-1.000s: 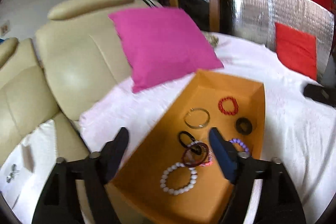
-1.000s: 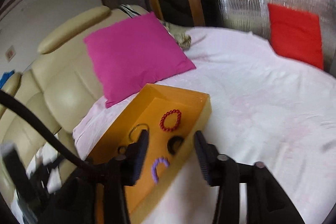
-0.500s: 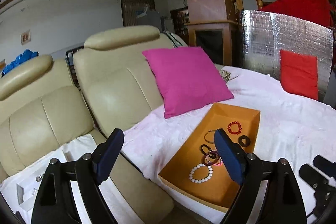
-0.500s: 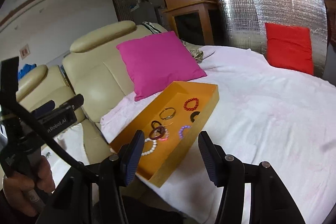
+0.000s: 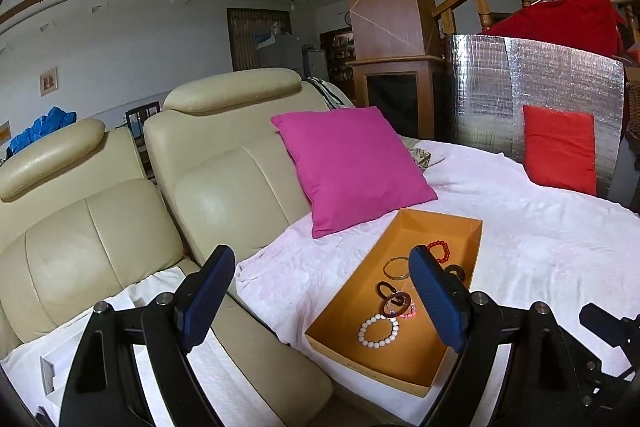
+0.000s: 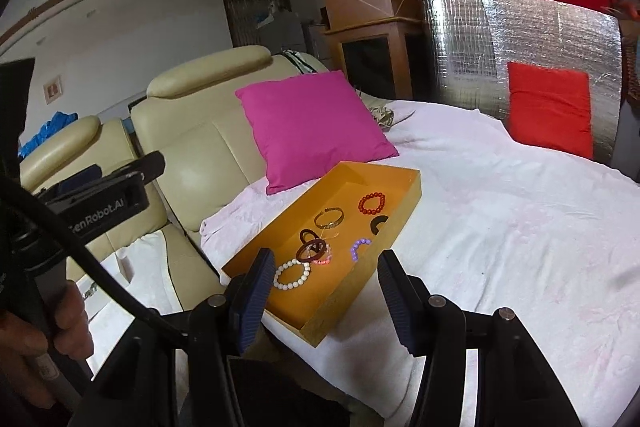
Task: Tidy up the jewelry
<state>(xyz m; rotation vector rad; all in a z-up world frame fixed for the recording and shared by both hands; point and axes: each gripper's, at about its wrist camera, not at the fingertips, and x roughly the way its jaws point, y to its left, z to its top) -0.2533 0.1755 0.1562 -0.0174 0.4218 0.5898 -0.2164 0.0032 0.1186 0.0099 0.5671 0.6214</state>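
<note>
An orange tray (image 5: 420, 367) (image 6: 332, 319) lies on the pale pink cover near its left edge. In it lie several bracelets: a white bead one (image 5: 378, 331) (image 6: 291, 274), a red bead one (image 5: 439, 251) (image 6: 372, 203), a gold bangle (image 5: 396, 267) (image 6: 329, 218), a purple bead one (image 6: 358, 247), dark rings (image 5: 394, 301) (image 6: 311, 249). My left gripper (image 5: 320, 301) is open and empty, held back above the tray's left side. My right gripper (image 6: 326, 301) is open and empty, above the tray's near end.
A magenta cushion (image 5: 352, 167) (image 6: 314, 129) leans behind the tray. Cream leather seats (image 5: 224, 187) stand to the left. A red cushion (image 5: 560, 151) rests against a silver foil panel (image 5: 532, 87) at the back right. The left-hand gripper's handle and a hand (image 6: 48, 323) show at left.
Both grippers have pulled back and up from the tray, so the tray looks smaller and more of the room shows. Both stay open. The bracelets have not moved.
</note>
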